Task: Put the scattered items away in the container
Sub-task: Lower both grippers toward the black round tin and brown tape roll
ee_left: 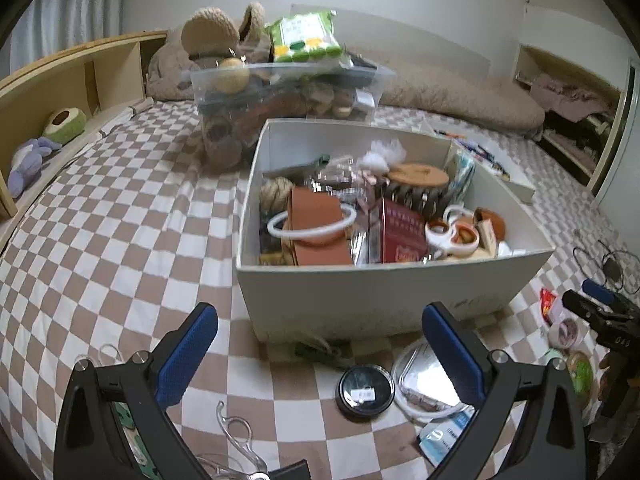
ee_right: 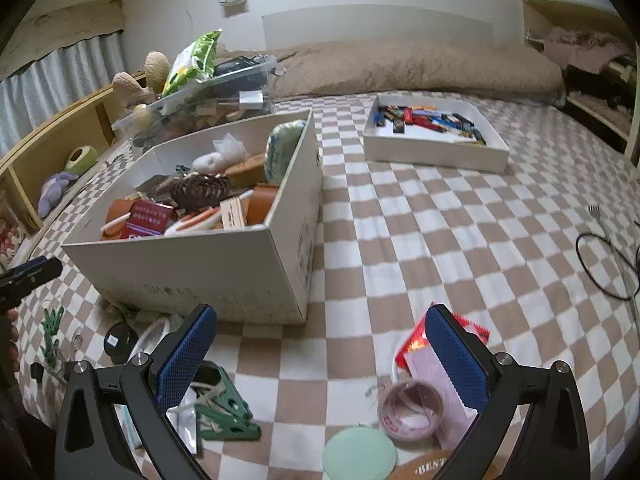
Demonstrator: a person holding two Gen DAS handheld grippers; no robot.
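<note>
Showing shallow tray (ee_right: 436, 148), right view only

Cardboard box (ee_left: 384, 296) on bed (ee_left: 120, 208), packed with items. Clear bin (ee_left: 288, 92) behind box, snack bag (ee_left: 306, 36) on top. Shallow tray (ee_right: 436, 148) right of box, well apart. Round tin (ee_left: 365, 391) before box. Tape roll (ee_right: 412, 410) and clothespins (ee_right: 224, 412) nearer, either side.
</note>
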